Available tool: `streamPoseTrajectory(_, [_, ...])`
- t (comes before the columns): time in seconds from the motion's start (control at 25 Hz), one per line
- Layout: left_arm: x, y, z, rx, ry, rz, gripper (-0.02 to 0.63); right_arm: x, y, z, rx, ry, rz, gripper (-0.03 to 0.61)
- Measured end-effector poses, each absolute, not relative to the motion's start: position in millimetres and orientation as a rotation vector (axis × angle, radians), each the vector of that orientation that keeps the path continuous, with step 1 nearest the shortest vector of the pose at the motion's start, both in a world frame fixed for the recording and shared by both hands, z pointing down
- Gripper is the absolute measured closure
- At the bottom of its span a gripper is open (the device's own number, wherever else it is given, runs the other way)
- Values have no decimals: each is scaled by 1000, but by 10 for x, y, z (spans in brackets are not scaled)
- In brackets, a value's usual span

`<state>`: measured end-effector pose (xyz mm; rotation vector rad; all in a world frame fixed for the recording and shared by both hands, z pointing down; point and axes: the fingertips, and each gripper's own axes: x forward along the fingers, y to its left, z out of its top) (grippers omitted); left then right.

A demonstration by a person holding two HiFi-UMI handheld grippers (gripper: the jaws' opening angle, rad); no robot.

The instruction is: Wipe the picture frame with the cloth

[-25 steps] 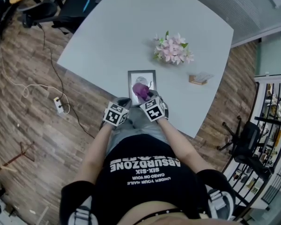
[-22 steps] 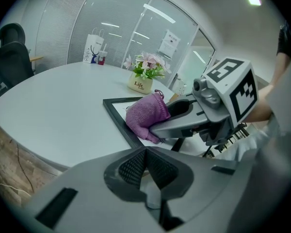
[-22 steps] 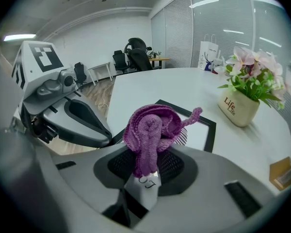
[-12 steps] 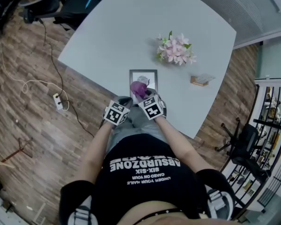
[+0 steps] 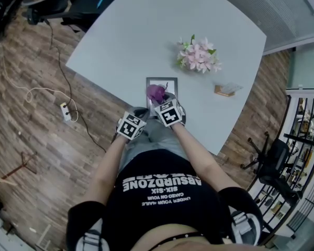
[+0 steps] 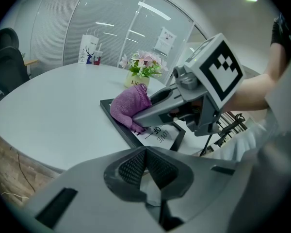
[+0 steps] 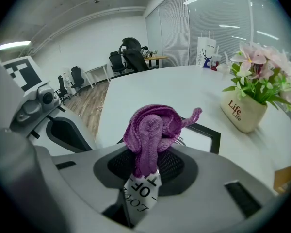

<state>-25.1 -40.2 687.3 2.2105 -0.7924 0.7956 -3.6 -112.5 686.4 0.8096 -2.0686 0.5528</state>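
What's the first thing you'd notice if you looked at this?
The bright purple cloth jumps out: it is pinched in the jaws of the right gripper and pressed onto the dark picture frame, which lies flat near the front edge of the pale table. Next come the pink flowers in their pot, farther back on the right.

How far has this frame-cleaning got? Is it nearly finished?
Done: the purple cloth is already clamped in the right gripper. In hand: it is pressed on the picture frame lying flat on the table. Left: unclear; no dirt shows, so the wiped share can't be judged. The left gripper is shut and empty.
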Motion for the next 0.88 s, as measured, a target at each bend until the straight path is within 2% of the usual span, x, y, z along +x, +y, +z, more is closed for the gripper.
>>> streamPoseTrajectory(0.88, [-265,-399,6843,2211,-797,773,597,-89,-1469,6825,859,-2063,557,449])
